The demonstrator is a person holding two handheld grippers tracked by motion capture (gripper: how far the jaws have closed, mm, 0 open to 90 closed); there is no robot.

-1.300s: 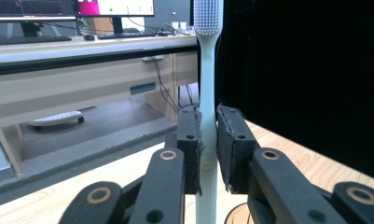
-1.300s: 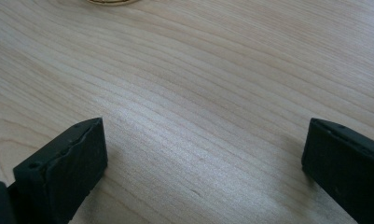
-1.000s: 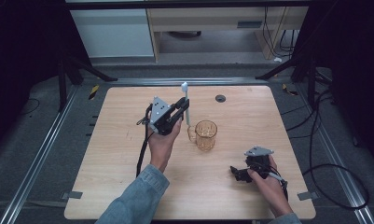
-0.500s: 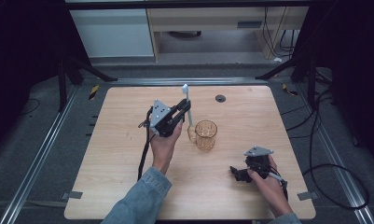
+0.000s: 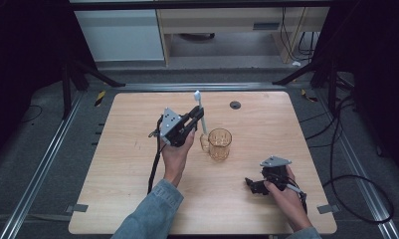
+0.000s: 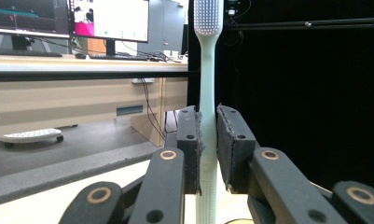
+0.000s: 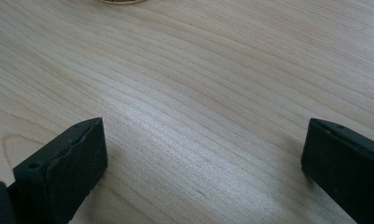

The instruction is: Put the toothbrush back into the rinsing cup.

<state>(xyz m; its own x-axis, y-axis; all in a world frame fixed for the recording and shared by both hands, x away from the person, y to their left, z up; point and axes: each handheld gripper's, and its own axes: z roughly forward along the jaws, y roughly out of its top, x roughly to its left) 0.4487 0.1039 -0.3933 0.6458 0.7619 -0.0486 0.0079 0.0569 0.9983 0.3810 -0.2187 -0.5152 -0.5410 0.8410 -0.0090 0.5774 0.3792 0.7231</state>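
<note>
Two grippers | left gripper (image 5: 196, 117) raised, clamping upright toothbrush (image 6: 207, 93) | right gripper (image 7: 203, 172) seemingly resting on table (image 5: 137, 199), jaws wide

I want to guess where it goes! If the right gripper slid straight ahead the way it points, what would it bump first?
Probably the amber glass mug. The right gripper rests on the wooden table with jaws open, and bare wood lies ahead until the mug's base at the far edge of its view, though depth is hard to judge.

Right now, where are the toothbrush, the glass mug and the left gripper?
toothbrush (image 6: 207, 65), left gripper view, on its pale neck.
glass mug (image 5: 220, 144), high view, on its amber side wall.
left gripper (image 6: 208, 144), left gripper view, between its fingertips.
</note>
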